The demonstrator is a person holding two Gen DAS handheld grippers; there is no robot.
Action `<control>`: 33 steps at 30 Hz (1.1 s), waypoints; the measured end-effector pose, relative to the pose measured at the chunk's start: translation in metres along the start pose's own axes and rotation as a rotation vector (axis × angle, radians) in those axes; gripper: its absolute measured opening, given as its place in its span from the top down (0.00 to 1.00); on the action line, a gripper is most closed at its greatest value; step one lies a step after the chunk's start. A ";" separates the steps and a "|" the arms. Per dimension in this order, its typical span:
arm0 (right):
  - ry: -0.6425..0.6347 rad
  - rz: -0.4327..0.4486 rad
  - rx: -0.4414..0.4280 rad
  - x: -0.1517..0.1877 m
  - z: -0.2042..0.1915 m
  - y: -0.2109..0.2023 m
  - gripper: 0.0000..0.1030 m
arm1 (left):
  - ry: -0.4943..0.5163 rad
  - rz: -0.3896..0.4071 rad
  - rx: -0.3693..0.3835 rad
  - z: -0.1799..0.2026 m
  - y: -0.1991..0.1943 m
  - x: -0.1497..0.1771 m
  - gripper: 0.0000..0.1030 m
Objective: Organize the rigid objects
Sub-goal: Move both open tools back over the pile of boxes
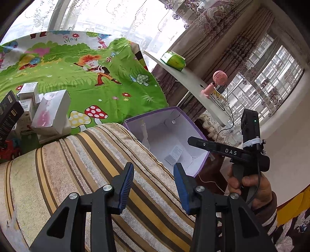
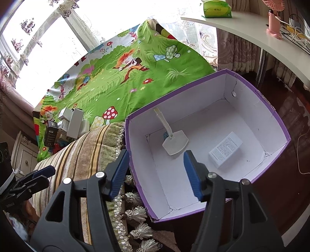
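Here we hold the left hand-held gripper over a striped cushion, its blue pads apart with nothing between them. The right hand-held gripper hangs above the near-left corner of the purple box, its jaws likewise parted and empty; one pad sits outside the box wall, the other over the white inside. From the left wrist view we also see the right hand gripping its tool beside the box.

Inside the box lie two things: a small white carton printed with text, flat on the floor toward the right wall, and a white brush-like piece with a long handle leaning up the left wall. We cannot say for sure what that piece is, since its blue part is mostly hidden.

The box stands just beside the cushion, touching its fringed edge. Beyond both spreads a green cartoon sheet with mushrooms. At its near-left end sits a heap of cartons: several white ones, a black one tilted against them, and a red toy below. A white desk at the back carries a green tissue pack and a pink fan.
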State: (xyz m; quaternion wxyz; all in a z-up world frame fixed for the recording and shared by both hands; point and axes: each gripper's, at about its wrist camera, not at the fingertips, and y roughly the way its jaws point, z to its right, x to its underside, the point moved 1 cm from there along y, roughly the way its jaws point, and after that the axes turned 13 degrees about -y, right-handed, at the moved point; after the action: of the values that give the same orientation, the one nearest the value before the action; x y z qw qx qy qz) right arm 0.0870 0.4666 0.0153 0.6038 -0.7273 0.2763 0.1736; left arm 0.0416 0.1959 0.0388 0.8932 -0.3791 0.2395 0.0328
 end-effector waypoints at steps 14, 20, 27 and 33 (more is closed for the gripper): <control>-0.097 -0.050 -0.070 -0.006 -0.049 0.018 0.36 | -0.151 0.150 -0.114 -0.079 -0.061 -0.007 0.56; -0.147 -0.069 -0.092 -0.011 -0.071 0.027 0.34 | -0.174 0.226 -0.226 -0.115 -0.089 -0.017 0.45; -0.204 -0.095 -0.121 -0.020 -0.097 0.042 0.32 | -0.129 0.249 -0.347 -0.136 -0.102 -0.031 0.37; -0.248 -0.119 -0.141 -0.029 -0.118 0.057 0.31 | 0.024 0.223 -0.467 -0.138 -0.092 -0.053 0.25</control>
State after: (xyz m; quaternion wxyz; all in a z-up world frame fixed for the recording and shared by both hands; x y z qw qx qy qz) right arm 0.0196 0.3503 0.0126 0.5899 -0.7561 0.1430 0.2449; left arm -0.0385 0.0414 0.0414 0.7695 -0.5465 0.2765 0.1811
